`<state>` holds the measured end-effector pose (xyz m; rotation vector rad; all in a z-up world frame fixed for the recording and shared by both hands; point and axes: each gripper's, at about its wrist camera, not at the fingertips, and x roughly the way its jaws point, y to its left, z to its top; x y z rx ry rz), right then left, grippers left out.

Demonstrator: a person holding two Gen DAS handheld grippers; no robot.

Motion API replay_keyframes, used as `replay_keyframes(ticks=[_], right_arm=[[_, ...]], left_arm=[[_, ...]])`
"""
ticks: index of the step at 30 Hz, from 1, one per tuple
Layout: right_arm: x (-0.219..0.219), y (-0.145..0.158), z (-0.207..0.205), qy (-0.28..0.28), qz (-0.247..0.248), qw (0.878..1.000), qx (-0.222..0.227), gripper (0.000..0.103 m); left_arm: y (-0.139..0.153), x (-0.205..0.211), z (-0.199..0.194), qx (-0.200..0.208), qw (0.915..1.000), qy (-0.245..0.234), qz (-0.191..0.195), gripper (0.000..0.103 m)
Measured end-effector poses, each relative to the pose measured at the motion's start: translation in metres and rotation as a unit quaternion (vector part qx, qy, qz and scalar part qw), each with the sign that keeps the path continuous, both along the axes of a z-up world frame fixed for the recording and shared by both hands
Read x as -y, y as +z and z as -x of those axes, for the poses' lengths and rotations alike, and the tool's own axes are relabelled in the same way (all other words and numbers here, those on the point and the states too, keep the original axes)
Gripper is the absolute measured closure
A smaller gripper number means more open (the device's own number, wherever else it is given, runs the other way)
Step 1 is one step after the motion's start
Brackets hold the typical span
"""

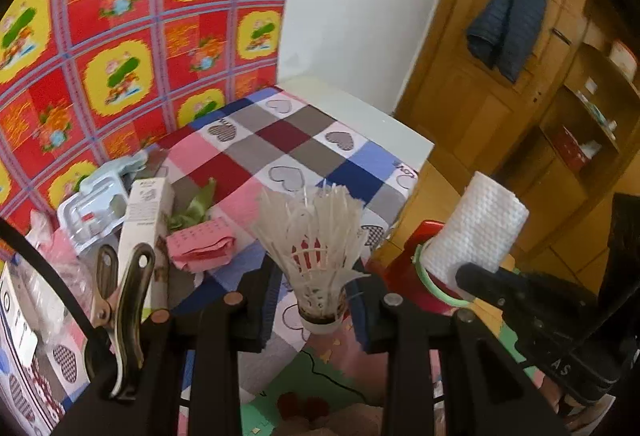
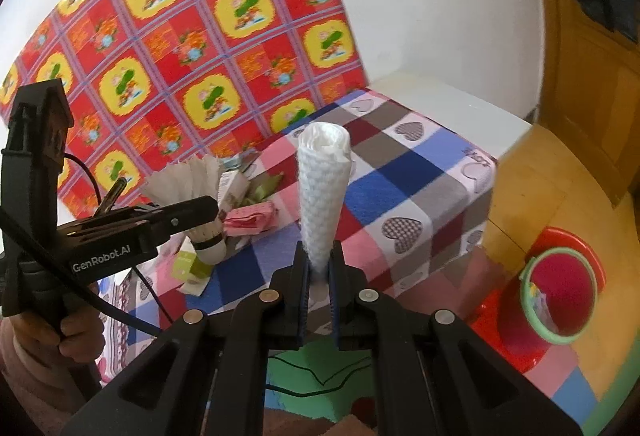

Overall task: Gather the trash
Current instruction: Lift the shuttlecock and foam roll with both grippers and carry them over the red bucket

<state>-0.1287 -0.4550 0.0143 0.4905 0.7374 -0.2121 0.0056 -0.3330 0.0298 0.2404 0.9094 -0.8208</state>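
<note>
Clamping a worn shuttlecock (image 1: 316, 256) by its cork in my left gripper (image 1: 320, 310), I pinch a rolled paper towel (image 2: 324, 192) upright in my right gripper (image 2: 319, 276), both above the bench (image 2: 420, 204) edge.

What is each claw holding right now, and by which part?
Left claw: a shuttlecock, gripped at its cork base, feathers up. Right claw: a rolled white paper towel, pinched at its bottom end.

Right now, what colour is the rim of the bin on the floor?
The bin has a light green rim and a red inside; the right wrist view shows it best.
</note>
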Motion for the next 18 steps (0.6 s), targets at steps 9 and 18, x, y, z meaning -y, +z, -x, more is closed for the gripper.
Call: replay_keyframes(ticks=[9, 18], right_arm=[[0.011, -0.002, 0.018, -0.046, 0.005, 0.999, -0.010, 0.093], [0.024, -0.007, 0.034, -0.080, 0.006, 0.997, -0.021, 0.093]], left_arm=[[-0.002, 0.018, 0.006, -0.005, 0.9992, -0.040, 0.003, 0.071], [-0.008, 0.041, 0.016, -0.010, 0.9972, -0.075, -0.002, 0.071]])
